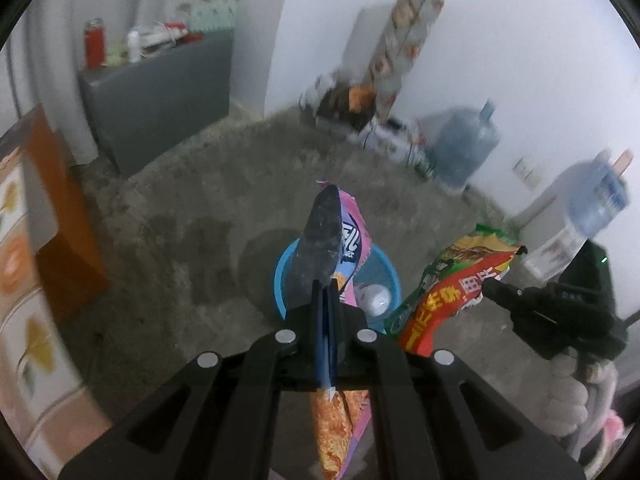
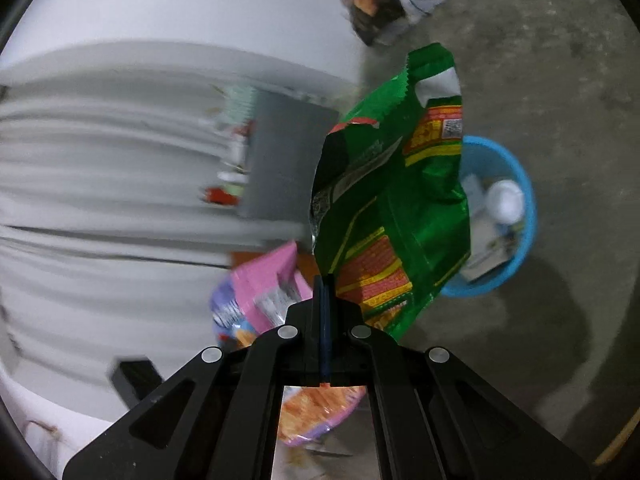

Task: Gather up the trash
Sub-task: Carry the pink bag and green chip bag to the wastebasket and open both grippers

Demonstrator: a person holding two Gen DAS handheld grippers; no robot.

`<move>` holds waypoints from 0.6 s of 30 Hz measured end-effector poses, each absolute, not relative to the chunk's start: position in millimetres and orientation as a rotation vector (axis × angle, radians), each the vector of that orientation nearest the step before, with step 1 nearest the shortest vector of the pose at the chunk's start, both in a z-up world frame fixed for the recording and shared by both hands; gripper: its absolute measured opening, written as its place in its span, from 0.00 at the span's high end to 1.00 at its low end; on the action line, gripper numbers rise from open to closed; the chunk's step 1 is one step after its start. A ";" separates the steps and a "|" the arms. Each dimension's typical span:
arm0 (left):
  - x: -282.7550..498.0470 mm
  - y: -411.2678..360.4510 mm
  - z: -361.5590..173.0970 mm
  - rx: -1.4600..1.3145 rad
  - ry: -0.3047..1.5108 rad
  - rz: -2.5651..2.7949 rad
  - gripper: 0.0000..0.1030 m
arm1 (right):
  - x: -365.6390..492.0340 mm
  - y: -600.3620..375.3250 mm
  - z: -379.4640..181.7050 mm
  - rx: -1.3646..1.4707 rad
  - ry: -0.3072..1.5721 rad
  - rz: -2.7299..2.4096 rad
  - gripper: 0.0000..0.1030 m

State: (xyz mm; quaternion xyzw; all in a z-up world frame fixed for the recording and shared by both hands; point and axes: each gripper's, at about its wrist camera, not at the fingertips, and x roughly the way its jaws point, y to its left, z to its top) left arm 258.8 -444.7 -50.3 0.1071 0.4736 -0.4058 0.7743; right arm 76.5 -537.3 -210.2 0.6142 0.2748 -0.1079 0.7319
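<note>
The left gripper (image 1: 326, 286) is clamped on a pink snack wrapper (image 1: 352, 240) that stands up above a blue basin (image 1: 390, 276) on the concrete floor (image 1: 180, 248). Inside the basin lies a white crumpled item (image 1: 376, 298). At the right, the right gripper (image 1: 490, 286) pinches a green-and-red noodle packet (image 1: 448, 284) beside the basin's rim.

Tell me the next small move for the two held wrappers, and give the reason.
Probably open the left tongs first. They are shut on the pink wrapper, which hangs right over the blue bin, so it should drop in. The right tongs grip the green wrapper beside the bin's rim, so that one likely needs a small shift over the opening first.
</note>
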 end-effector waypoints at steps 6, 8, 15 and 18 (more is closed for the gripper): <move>296.6 -503.6 -106.7 0.302 1.102 -0.853 0.98 | 142.4 -551.1 -246.6 1.191 0.852 -0.326 1.00; 309.3 -520.9 -127.9 0.304 1.146 -0.867 0.96 | 146.6 -571.9 -246.6 1.134 0.897 -0.355 0.96; 326.6 -538.2 -189.3 0.237 1.281 -0.842 0.73 | 148.3 -574.3 -255.6 1.056 0.893 -0.432 0.52; 325.2 -527.6 -183.1 0.210 1.271 -0.857 0.70 | 133.1 -574.5 -256.5 1.084 0.874 -0.430 0.52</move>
